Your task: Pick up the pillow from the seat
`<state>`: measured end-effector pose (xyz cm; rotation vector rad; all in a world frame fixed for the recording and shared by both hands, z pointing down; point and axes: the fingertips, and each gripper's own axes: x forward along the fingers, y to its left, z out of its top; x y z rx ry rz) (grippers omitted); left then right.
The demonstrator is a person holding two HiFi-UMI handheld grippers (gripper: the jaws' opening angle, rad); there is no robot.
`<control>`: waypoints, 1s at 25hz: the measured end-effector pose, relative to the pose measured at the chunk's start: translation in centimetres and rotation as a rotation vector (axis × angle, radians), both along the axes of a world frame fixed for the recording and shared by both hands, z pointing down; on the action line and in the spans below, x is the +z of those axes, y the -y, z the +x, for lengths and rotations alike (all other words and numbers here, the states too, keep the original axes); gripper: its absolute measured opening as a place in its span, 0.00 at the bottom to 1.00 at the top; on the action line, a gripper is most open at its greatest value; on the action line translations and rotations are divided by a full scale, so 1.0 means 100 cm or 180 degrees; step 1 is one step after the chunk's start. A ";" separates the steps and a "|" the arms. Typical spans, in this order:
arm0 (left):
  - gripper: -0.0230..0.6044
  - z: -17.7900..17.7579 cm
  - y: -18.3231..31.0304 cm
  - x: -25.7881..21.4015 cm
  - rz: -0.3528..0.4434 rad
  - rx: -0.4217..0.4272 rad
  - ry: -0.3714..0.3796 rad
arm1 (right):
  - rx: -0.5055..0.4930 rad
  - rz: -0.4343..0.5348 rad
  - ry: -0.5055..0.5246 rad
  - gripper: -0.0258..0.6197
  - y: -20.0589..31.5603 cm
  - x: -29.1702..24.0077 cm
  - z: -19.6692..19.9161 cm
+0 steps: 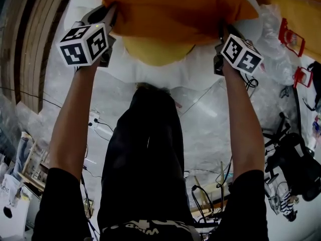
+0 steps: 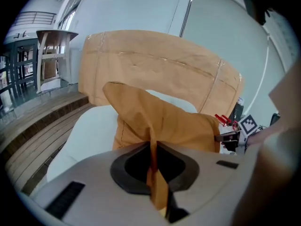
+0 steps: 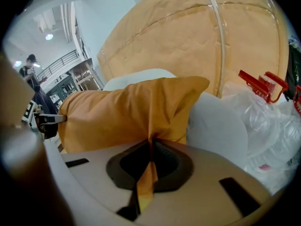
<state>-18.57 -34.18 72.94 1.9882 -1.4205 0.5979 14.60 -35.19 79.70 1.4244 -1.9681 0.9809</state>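
Note:
An orange pillow [image 1: 170, 9] hangs across the top of the head view, over a white seat [image 1: 150, 69] and a yellow cushion [image 1: 158, 49]. My left gripper [image 1: 108, 19] is shut on the pillow's left corner, and my right gripper [image 1: 223, 34] is shut on its right corner. In the left gripper view the pillow [image 2: 164, 121] bunches into the left gripper [image 2: 153, 159], with a fold of fabric pinched between the jaws. The right gripper view shows the pillow [image 3: 122, 112] pinched the same way in the right gripper [image 3: 151, 147]. The white seat [image 2: 89, 135] lies behind it.
The chair's tall curved back [image 2: 160, 60] is wrapped in taped brown paper. Red clamps [image 1: 291, 36] and crumpled clear plastic [image 3: 268, 126] sit at the right. Wooden steps [image 1: 30, 34] run along the left. Cables and dark gear [image 1: 296, 169] lie on the floor at the right.

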 end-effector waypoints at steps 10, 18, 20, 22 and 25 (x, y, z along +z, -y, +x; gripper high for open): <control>0.08 -0.002 -0.009 -0.041 0.0007 0.0145 -0.0131 | -0.0138 0.0167 0.0042 0.08 0.004 -0.049 -0.005; 0.08 0.011 -0.008 -0.131 0.0216 0.0189 -0.0259 | -0.0090 0.0482 0.0104 0.08 0.015 -0.156 0.007; 0.08 0.015 -0.012 -0.154 0.0245 0.0200 -0.0249 | -0.0125 0.0512 0.0083 0.08 0.009 -0.183 0.011; 0.08 0.018 -0.014 -0.181 0.0268 0.0220 -0.0248 | -0.0188 0.0534 0.0061 0.08 0.003 -0.211 0.015; 0.07 0.021 -0.017 -0.221 0.0293 0.0233 -0.0246 | -0.0253 0.0549 0.0075 0.08 -0.001 -0.250 0.018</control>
